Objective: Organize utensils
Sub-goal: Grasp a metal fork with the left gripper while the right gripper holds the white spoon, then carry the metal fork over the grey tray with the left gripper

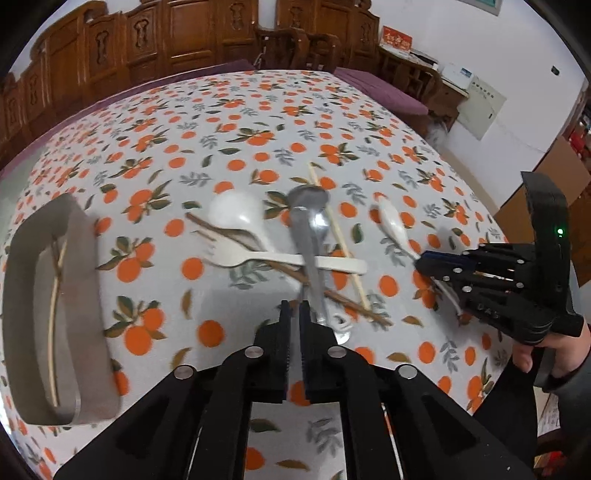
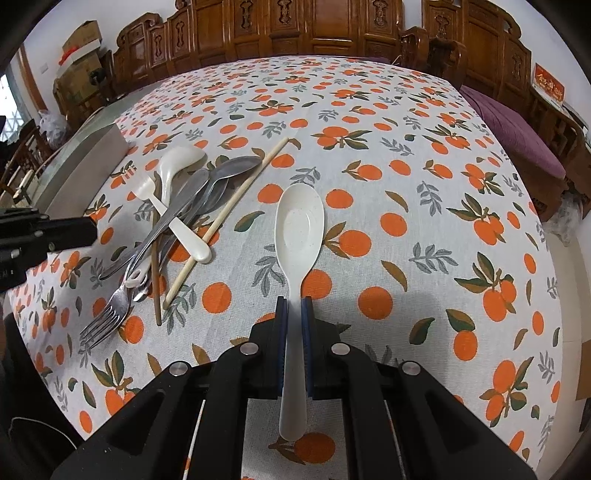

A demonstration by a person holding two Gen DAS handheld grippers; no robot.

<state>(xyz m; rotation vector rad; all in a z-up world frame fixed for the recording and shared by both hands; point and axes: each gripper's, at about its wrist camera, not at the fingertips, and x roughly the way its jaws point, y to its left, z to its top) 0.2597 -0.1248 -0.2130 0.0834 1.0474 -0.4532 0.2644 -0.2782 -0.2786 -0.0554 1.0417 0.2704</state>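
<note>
A pile of utensils lies on the orange-print tablecloth (image 1: 258,122): a white ladle spoon (image 1: 236,212), a white plastic fork (image 1: 258,258), metal spoons (image 1: 308,221), a pale chopstick (image 1: 338,236) and a dark chopstick (image 1: 332,293). My left gripper (image 1: 294,308) is nearly shut, with nothing visibly between its fingers, just short of the pile. My right gripper (image 2: 294,304) is shut on the handle of a white spoon (image 2: 300,225) held over the cloth; it also shows in the left wrist view (image 1: 424,262). A metal fork (image 2: 110,314) lies at the pile's near end.
A grey oblong holder (image 1: 86,295) stands at the left of the table with a pale chopstick (image 1: 53,306) inside; it also shows in the right wrist view (image 2: 88,162). Carved wooden chairs (image 2: 295,26) line the far side. A purple cushion (image 2: 513,129) is at the right.
</note>
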